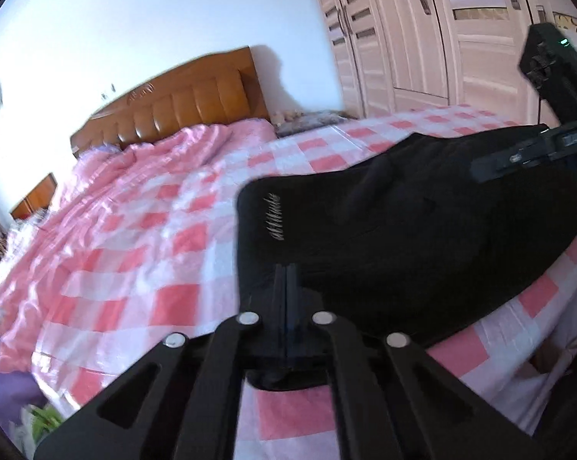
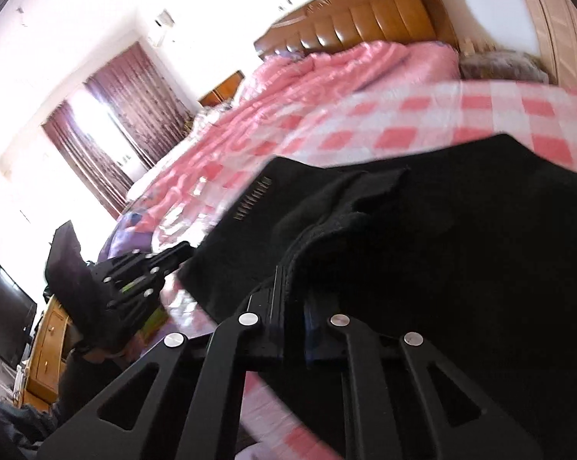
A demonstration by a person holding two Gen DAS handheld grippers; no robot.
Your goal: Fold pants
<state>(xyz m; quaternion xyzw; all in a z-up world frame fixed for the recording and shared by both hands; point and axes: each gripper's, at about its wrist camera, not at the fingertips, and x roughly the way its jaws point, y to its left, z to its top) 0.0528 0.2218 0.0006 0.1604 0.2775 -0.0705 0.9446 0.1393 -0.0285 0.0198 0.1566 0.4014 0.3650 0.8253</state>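
Observation:
Black pants [image 1: 403,222] with a small silver logo lie folded on the pink-and-white checked bed cover [image 1: 135,268], near its front edge. My left gripper [image 1: 286,272] is shut on the near left edge of the pants. My right gripper [image 2: 292,280] is shut on a thick bunched edge of the pants [image 2: 442,249], which fill the right half of that view. The right gripper also shows at the far right of the left wrist view [image 1: 480,170]. The left gripper shows at the left of the right wrist view [image 2: 181,249], at the pants' corner.
A brown padded headboard [image 1: 188,107] and a bunched pink quilt [image 1: 154,153] are at the far end of the bed. White wardrobe doors [image 1: 422,38] stand to the right. A curtained window [image 2: 108,130], a dark TV [image 2: 4,314] and a wooden cabinet [image 2: 46,349] are to the left.

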